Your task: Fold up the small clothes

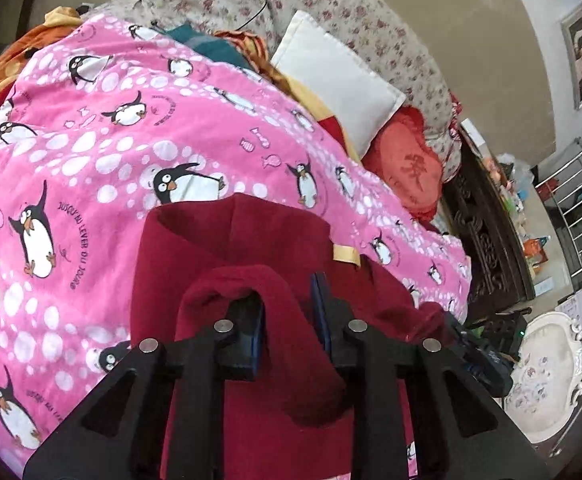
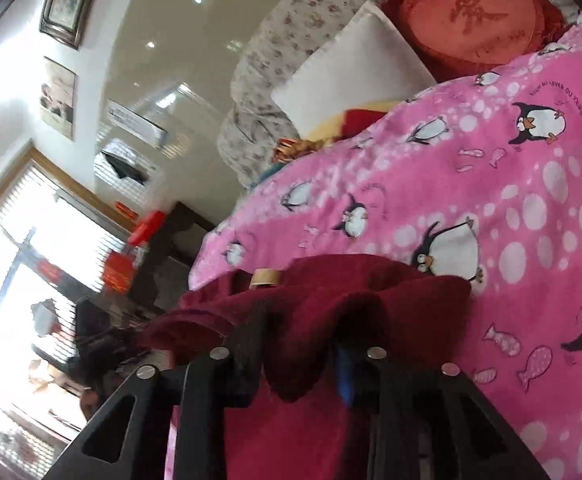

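The left gripper (image 1: 293,312) is reaching over a dark red garment (image 1: 231,248) lying on a pink penguin blanket (image 1: 131,152) on the bed. Its fingers (image 1: 247,334) are standing slightly apart, with a fold of the garment draping over the left one and hanging down into the gap; whether the pads are still pressing it cannot be told. A beige tag (image 1: 345,255) is showing on the garment just ahead of the right finger. Beyond the fingers, a white pillow (image 1: 339,80) and a red cushion (image 1: 407,168) are resting against a floral quilt (image 1: 331,4). The right gripper (image 2: 303,344) is sitting over the same garment (image 2: 331,292), its fingers (image 2: 251,344) parted with cloth bunching over both tips and sagging between them; the grip cannot be judged there either. The tag (image 2: 266,278) is lying just ahead of its left finger, and the blanket (image 2: 491,200) is spreading ahead and to the right, with the pillow (image 2: 355,72) and cushion (image 2: 471,20) farther ahead.
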### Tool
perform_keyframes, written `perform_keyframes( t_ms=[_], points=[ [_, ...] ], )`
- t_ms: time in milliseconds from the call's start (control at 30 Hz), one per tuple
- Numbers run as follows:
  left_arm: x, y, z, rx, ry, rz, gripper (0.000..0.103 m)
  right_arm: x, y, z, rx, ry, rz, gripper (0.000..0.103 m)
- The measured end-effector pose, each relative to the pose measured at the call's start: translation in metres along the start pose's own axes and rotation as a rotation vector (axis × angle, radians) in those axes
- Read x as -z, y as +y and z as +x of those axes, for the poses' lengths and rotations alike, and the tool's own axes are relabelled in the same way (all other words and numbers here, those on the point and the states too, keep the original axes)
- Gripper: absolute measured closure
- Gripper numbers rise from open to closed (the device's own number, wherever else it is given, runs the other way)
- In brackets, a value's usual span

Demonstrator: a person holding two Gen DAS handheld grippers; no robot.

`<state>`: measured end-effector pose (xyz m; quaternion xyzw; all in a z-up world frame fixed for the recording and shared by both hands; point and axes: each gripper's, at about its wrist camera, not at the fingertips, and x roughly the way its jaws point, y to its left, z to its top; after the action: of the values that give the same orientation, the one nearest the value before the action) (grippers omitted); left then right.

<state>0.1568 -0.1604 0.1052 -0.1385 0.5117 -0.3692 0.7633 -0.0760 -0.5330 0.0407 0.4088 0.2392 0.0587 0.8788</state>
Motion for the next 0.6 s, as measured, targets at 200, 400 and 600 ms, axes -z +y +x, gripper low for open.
perform_keyframes(
  t_ms=[200, 400, 600],
  points=[
    [0.014, -0.025, -0.022, -0.052, -0.007, 0.147, 0.068, 0.012, 0.028, -0.051, 0.049, -0.121, -0.097, 0.051],
    [0.003, -0.029, -0.041, 0.015, -0.141, 0.096, 0.018, 0.025, 0.061, -0.044, 0.013, -0.076, -0.214, 0.051],
    [0.016, -0.044, -0.03, -0.029, -0.134, 0.173, 0.018, 0.038, 0.085, 0.026, 0.225, 0.064, -0.383, 0.051]
  ],
)
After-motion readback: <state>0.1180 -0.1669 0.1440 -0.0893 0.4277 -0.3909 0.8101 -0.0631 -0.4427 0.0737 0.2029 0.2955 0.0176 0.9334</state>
